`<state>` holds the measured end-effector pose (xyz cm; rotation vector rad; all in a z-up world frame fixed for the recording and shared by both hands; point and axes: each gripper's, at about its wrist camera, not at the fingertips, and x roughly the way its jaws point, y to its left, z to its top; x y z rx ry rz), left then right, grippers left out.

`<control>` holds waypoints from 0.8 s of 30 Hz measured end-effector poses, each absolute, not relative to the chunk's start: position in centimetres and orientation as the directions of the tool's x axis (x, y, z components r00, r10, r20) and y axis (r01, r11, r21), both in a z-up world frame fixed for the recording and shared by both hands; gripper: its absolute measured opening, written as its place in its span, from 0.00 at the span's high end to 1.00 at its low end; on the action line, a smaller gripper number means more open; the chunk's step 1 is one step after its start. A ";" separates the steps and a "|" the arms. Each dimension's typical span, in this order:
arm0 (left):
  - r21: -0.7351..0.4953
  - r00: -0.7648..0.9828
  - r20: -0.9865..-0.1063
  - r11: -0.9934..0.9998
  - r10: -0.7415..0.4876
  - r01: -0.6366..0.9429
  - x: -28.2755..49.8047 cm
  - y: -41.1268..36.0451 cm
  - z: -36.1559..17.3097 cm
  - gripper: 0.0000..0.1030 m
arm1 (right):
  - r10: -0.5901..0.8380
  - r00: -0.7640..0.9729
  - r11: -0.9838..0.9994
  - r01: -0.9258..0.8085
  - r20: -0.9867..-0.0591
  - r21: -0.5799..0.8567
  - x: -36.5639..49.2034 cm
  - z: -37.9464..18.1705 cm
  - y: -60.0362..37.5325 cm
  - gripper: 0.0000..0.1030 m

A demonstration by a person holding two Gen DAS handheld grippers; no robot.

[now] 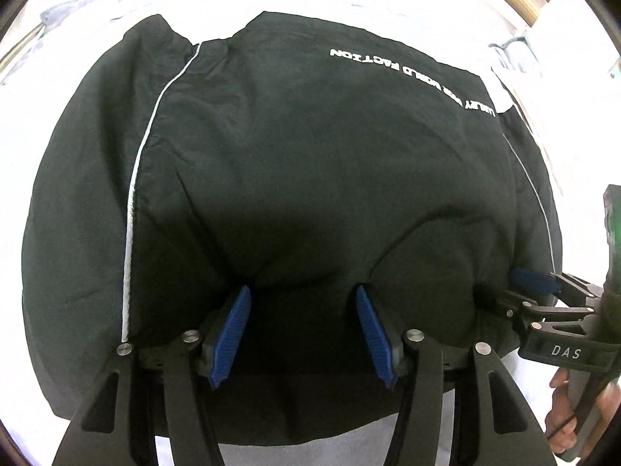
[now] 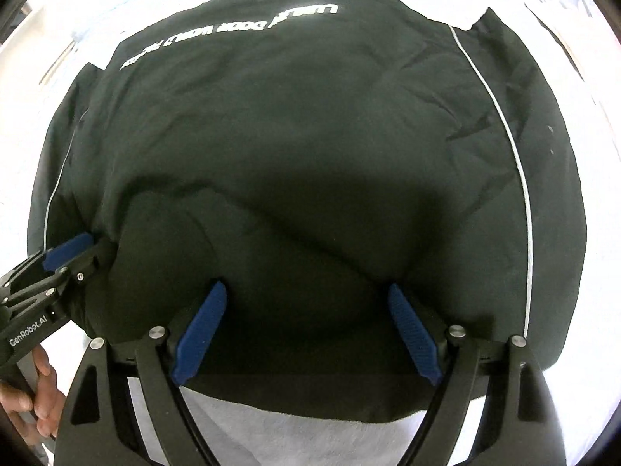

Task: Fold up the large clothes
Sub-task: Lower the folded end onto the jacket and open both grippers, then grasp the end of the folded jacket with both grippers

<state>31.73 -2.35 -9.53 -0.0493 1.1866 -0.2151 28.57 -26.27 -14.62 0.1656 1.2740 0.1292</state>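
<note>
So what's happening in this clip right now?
A person is folding a black jacket spread on a white surface, with a handheld gripper in each hand. The left gripper and right gripper both sit open at the near edge of the jacket, side by side, where the fabric bunches up. Neither is clamped on it.

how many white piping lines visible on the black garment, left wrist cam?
2 on the black garment: one long piping line curving down its left side, one fainter near the right edge. Folds may hide more.
</note>
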 end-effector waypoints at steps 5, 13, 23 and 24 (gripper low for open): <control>-0.164 0.331 -0.923 0.978 -0.198 0.127 32.1 -2.9 -8.6 0.43 | 0.225 0.281 0.970 0.023 -0.933 0.241 25.4 -12.6 -28.3 0.16; -0.139 0.308 -0.936 0.983 -0.170 0.119 28.4 -2.7 -10.3 0.42 | 0.194 0.269 0.980 -0.018 -0.944 0.196 23.0 -14.2 -26.2 0.14; -0.110 0.280 -0.949 0.984 -0.146 0.142 29.7 -2.9 -12.2 0.41 | 0.184 0.304 0.983 -0.057 -0.935 0.175 21.0 -15.7 -25.7 0.09; -0.105 0.281 -0.949 0.984 -0.143 0.144 29.7 -3.0 -12.2 0.41 | 0.179 0.311 0.984 -0.060 -0.933 0.169 20.7 -15.7 -25.6 0.08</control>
